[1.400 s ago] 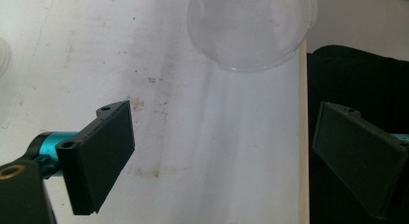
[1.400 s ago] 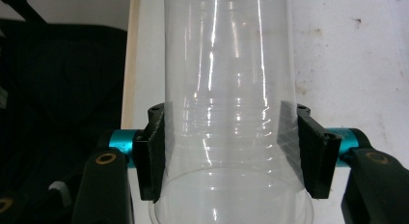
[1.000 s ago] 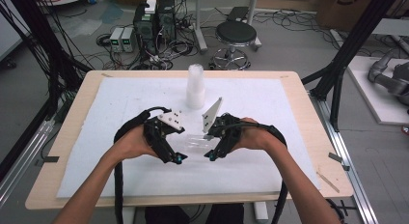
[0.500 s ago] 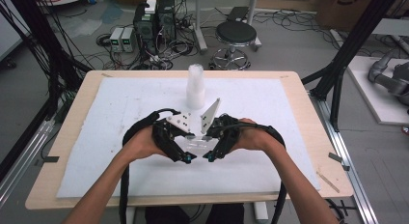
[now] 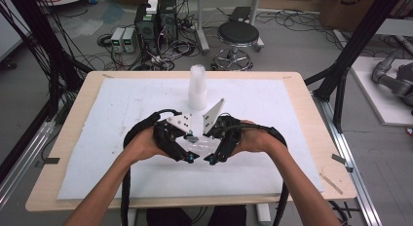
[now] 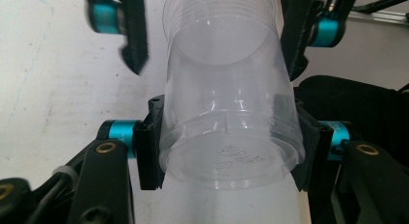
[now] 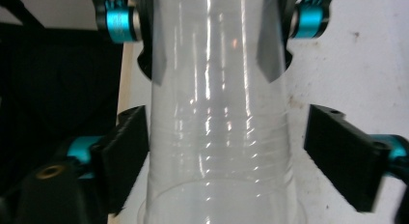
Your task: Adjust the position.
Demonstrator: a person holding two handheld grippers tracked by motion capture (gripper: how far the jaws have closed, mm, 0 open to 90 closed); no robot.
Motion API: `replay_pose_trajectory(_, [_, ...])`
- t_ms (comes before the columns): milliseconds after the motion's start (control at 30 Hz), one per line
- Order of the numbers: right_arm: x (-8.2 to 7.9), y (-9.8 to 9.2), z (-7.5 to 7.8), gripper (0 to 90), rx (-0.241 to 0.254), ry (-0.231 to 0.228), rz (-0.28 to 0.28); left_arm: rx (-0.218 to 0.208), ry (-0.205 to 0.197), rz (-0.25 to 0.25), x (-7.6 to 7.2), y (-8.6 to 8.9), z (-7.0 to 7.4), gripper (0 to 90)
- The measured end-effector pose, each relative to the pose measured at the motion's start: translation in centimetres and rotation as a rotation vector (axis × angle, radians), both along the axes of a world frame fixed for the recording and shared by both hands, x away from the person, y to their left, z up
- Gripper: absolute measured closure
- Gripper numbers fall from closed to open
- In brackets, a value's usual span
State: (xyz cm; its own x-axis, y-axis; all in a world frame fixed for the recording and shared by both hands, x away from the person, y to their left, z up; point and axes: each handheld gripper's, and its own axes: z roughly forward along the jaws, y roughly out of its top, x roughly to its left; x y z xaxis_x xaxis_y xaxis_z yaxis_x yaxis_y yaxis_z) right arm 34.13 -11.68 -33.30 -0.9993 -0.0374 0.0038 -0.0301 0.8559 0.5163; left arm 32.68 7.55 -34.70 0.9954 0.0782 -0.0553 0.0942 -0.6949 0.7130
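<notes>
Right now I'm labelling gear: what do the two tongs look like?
Left tongs and right tongs match: black bodies and jaws, teal collars, brass-coloured pivot screws, a pale three-cornered plate with holes on top, and a thick black cable looping back along each bare forearm.

One clear cup (image 6: 226, 113) held, one cup stack (image 5: 197, 87), two grippers, one stool (image 5: 237, 35)

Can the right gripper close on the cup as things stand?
Probably yes. The clear cup lies between the right gripper's open jaws; one jaw touches it, the other stands off with bare gap. The left gripper clamps the cup's other end, clear of them.
</notes>
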Motion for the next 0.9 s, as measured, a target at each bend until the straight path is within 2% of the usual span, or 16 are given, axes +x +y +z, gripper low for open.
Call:
replay_pose_trajectory(200, [0.0,-0.4,0.2,15.8,0.031,-0.003,-0.002,0.009,-0.009,0.0,0.1,0.2,0.0,41.6])
replay_pose_trajectory(367, [0.0,-1.3,1.0,15.8,0.117,-0.014,-0.017,-0.116,0.017,0.035,0.1,1.3,-1.9,41.6])
replay_pose_trajectory(433, [0.1,-1.8,1.4,15.8,0.163,-0.029,-0.034,-0.151,0.02,0.057,0.0,1.8,-2.9,41.6])
replay_pose_trajectory(533, [-0.1,-2.6,1.6,15.8,0.253,-0.028,-0.056,-0.211,0.014,0.085,-0.3,2.6,-3.9,41.6])
replay_pose_trajectory(567, [-0.1,-3.0,1.7,15.8,0.28,-0.027,-0.062,-0.243,0.012,0.095,-0.4,2.9,-4.1,41.6])
replay_pose_trajectory(700, [-0.2,-4.5,1.7,15.8,0.409,-0.026,-0.113,-0.42,0.026,0.132,-0.6,4.2,-5.1,41.7])
replay_pose_trajectory(733, [-0.2,-5.0,1.7,15.8,0.456,-0.022,-0.128,-0.448,0.028,0.137,-0.6,4.4,-5.3,41.7])
replay_pose_trajectory(833, [-0.3,-6.0,1.6,15.8,0.552,-0.015,-0.157,-0.554,0.029,0.147,-0.7,5.1,-5.8,41.7])
replay_pose_trajectory(900, [-0.4,-6.6,1.4,15.8,0.597,-0.005,-0.169,-0.633,0.029,0.15,-0.8,5.6,-6.0,41.7])
